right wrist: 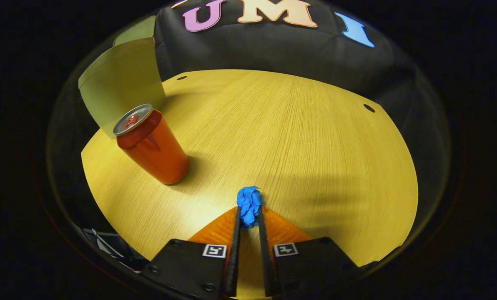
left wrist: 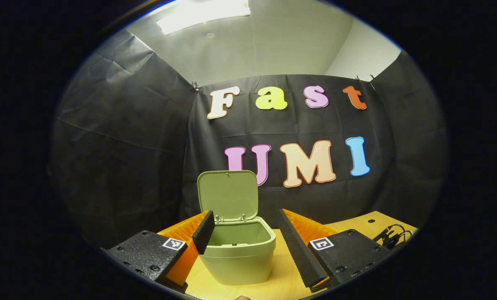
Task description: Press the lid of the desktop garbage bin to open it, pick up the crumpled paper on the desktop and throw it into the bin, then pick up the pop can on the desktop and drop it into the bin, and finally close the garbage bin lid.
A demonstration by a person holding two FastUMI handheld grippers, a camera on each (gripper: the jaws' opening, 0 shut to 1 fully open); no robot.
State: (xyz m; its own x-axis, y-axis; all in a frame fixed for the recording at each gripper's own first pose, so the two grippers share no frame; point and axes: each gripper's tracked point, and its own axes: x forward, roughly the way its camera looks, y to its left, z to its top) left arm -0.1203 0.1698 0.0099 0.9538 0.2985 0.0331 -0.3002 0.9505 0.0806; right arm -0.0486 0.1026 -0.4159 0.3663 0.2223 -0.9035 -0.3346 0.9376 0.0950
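My right gripper (right wrist: 248, 216) had its jaws closed on the crumpled paper (right wrist: 249, 205), seemingly lifted off the surface (right wrist: 298, 137). My left gripper (left wrist: 248, 237) hung wide, empty, before the bin (left wrist: 238, 254), lid (left wrist: 228, 195) up. Best carry it squarely over the opening, clear of the can (right wrist: 152, 146).

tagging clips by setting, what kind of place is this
Likely a staged recording booth, not a home: black cloth wall behind a wooden table, with just a bin, can and paper laid out.
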